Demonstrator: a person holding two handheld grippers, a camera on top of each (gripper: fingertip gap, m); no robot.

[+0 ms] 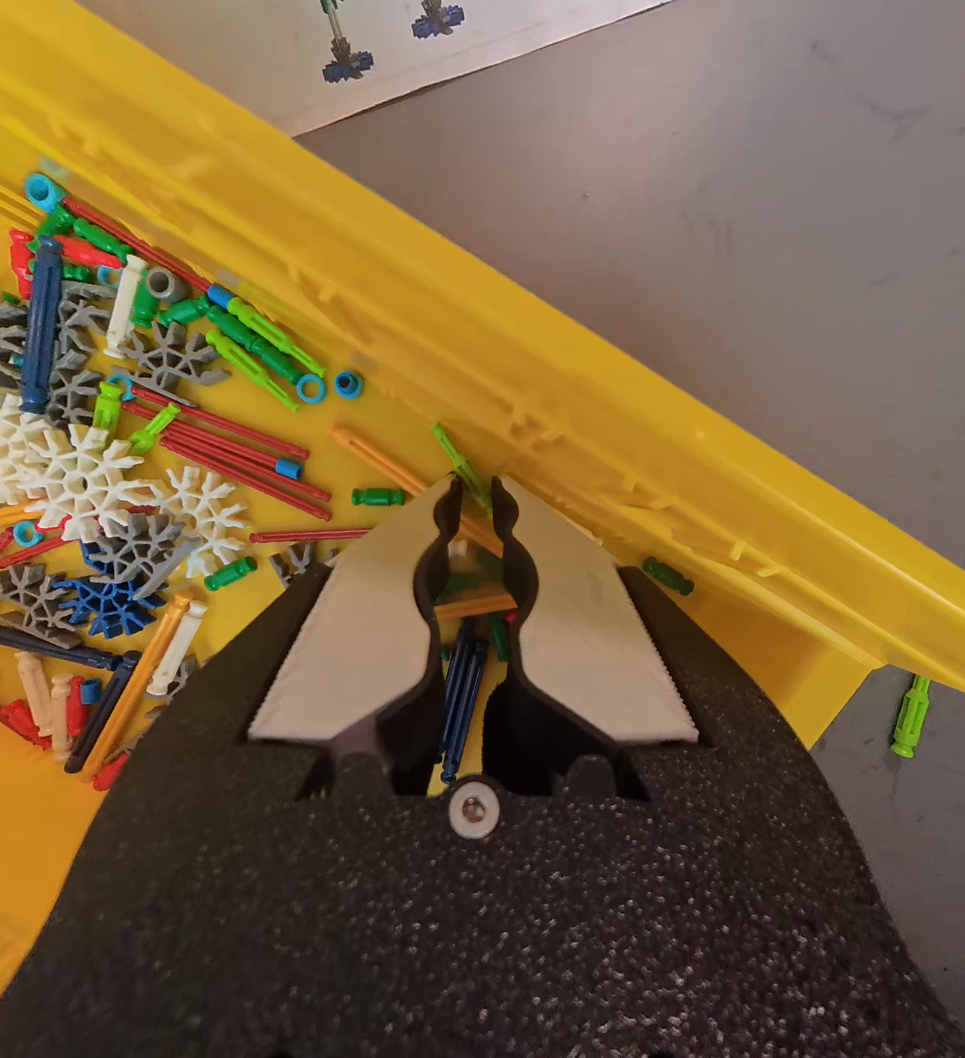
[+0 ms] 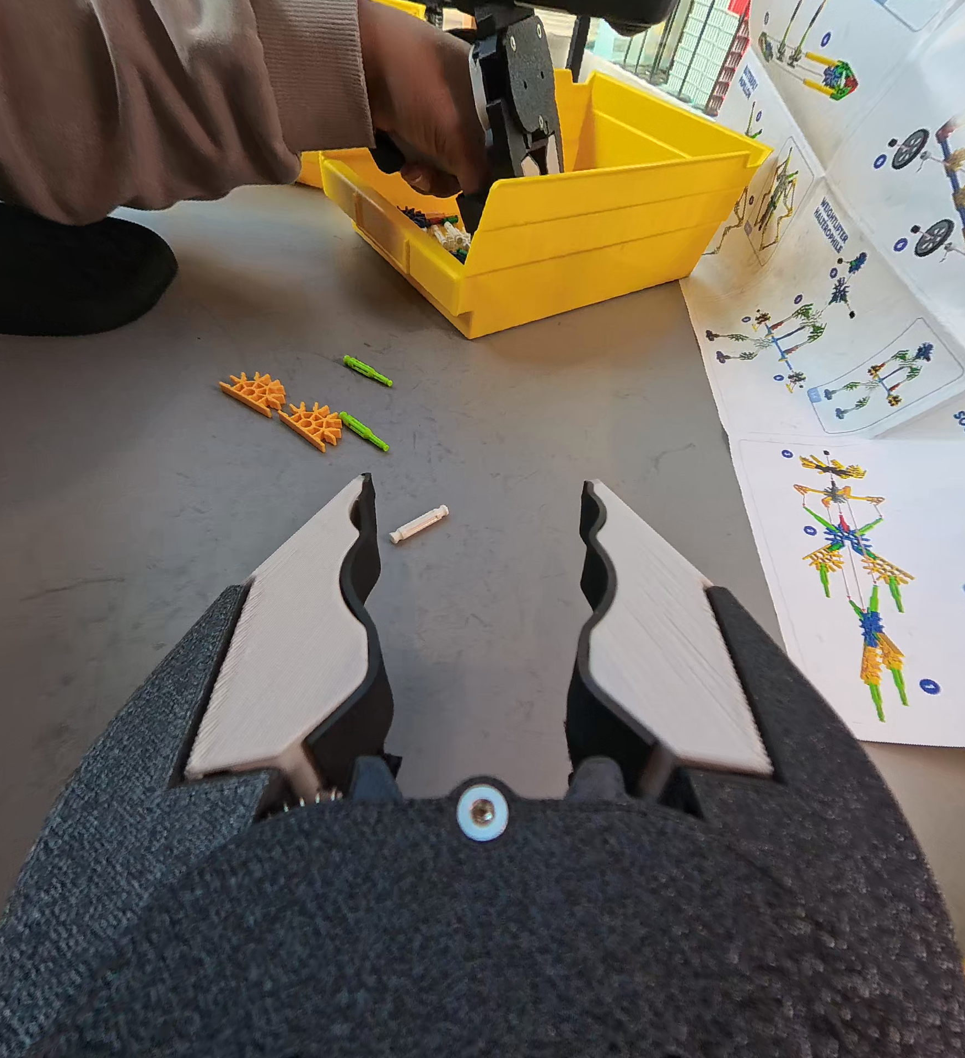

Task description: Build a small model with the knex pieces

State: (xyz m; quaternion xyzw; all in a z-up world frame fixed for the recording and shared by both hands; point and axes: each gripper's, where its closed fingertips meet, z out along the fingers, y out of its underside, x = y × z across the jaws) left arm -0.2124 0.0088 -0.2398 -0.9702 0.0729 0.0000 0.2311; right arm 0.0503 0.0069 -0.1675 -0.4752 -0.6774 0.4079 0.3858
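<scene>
We are finding the left hand-held gripper (image 1: pixel 475 486) nearly closed around a lime rod (image 1: pixel 460 466) against the yellow bin (image 1: pixel 526 343) wall, needing squarer tips, while the right hand-held gripper (image 2: pixel 477 486) is hovering open above the bench (image 2: pixel 526 401).

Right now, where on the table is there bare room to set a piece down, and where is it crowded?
Bare grey table lies between the right tool and the yellow bin, apart from a white rod, two orange connectors and two green rods. The instruction sheet covers the right side. Inside the bin, around the left tool, parts crowd.
</scene>
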